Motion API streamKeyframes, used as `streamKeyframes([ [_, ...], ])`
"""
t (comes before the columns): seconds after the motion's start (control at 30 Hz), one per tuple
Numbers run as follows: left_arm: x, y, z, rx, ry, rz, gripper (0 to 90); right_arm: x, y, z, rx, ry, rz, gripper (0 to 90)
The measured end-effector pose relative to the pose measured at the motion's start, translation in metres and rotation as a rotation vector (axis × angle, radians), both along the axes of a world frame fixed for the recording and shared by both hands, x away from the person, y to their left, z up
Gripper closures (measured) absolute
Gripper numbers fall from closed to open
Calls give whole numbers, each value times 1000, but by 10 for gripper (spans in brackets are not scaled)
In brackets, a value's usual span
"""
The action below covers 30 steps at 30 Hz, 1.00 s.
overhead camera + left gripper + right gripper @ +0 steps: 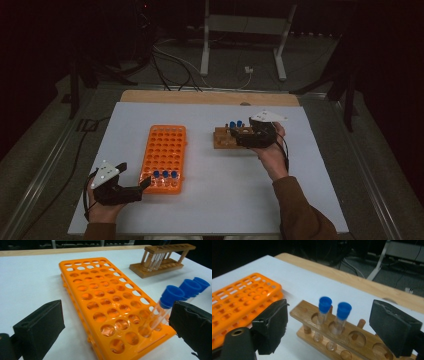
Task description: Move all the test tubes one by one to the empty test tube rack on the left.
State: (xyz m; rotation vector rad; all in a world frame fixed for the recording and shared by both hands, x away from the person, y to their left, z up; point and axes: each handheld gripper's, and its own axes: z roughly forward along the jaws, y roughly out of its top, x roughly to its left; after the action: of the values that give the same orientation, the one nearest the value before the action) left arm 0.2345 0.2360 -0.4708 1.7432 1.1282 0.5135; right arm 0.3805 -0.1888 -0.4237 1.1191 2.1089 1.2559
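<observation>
Bench (210,200) first: pale top, wooden strip along the far edge, dark floor with cables and a metal frame beyond.

Orange rack (164,157) next, lying left of centre, long side running away from the person, most holes bare. Seen close in the left gripper view as a grid of round wells (107,302).

Wooden rack (227,137) right of centre, well apart from the orange one, smaller, on short dowel posts; close up in the right gripper view (337,335).

Left gripper (141,184) low at the near left corner of the bench, held in the left hand (102,207), tips just beside the near end of the orange rack. Jaws wide apart, gripping nothing; nearest blue-capped tube just inside the right-hand jaw in the left gripper view, pads not pressing on it.

Right gripper (241,136) over the wooden rack, held in the right hand (270,152). Jaws open on either side of the rack, clear of both tubes standing there.

Smallest last: three blue-capped tubes (165,175) upright in a row at the near end of the orange rack, clear glass below the caps (172,293). Two more blue-capped tubes (236,124) side by side in the wooden rack, between the open jaws in the right gripper view (334,307).
</observation>
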Motion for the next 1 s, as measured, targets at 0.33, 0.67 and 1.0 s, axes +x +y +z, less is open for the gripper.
streamKeyframes([
  [0.33, 4, 0, -3, 7, 29, 24, 7, 17, -4, -20, -15, 63, -12, 349],
  [0.67, 5, -1, -5, 15, 43, 25, 7, 26, -7, -33, 5, 78, -27, 629],
  [1.0, 5, -4, -6, 19, 39, 14, 7, 25, 0, -38, -7, 45, -40, 723],
])
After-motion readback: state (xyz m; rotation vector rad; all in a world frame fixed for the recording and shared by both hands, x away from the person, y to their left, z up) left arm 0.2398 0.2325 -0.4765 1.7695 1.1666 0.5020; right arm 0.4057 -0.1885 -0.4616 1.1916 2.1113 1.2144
